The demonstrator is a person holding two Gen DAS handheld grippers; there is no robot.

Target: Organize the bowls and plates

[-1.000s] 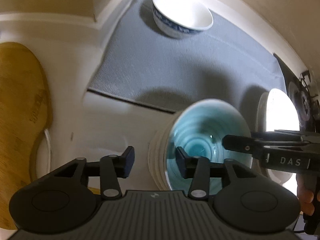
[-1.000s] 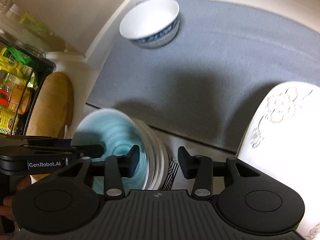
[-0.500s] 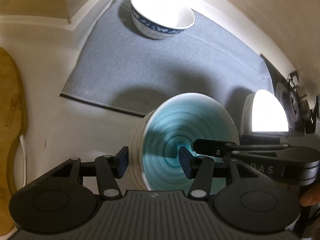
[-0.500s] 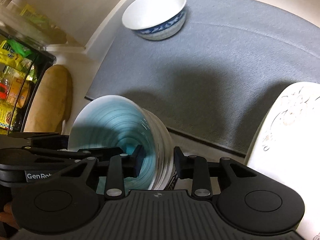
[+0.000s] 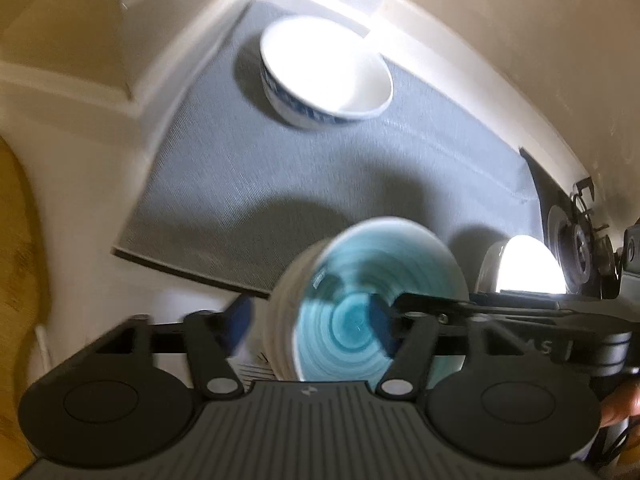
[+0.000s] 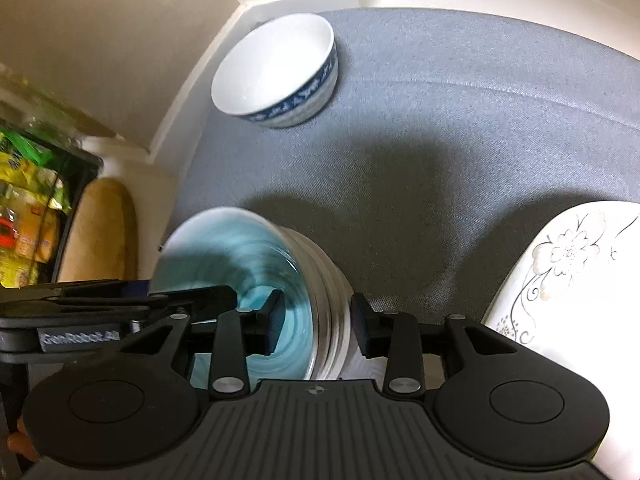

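Bowls: we've lifted teal stack (image 6: 256,300) off counter; right gripper (image 6: 316,320) & left gripper (image 5: 308,320) both straddling rim, heading toward mat (image 6: 460,120).

Two grippers: the left gripper (image 5: 308,324) and the right gripper (image 6: 314,326), each straddling opposite sides of the same bowl. Two bowls: one turquoise bowl (image 6: 236,280) set between the fingers of both claws, tilted on edge, and one blue-and-white bowl (image 6: 276,76) well ahead of them. One floral plate (image 6: 568,280) right of the right claw. One grey mat (image 6: 460,140) ahead. One wooden board (image 5: 20,260) left of the left claw.
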